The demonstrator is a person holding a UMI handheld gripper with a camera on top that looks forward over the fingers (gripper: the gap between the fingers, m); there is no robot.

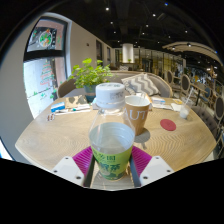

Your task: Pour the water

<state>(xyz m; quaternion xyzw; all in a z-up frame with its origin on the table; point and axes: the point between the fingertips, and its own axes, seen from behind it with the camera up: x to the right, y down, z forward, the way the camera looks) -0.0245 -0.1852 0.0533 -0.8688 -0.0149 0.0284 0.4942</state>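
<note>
The gripper [112, 160] fingers appear clamped on a clear water bottle [111, 135], held upright above the wooden table [50, 135]. A paper cup [137, 111] stands just beyond the bottle.

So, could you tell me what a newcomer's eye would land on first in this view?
First comes the clear plastic bottle with its white cap, clamped upright between the gripper fingers and their pink pads. Just beyond it on the round wooden table stands a paper cup. Further back, a green potted plant rises at the table's far side.
</note>
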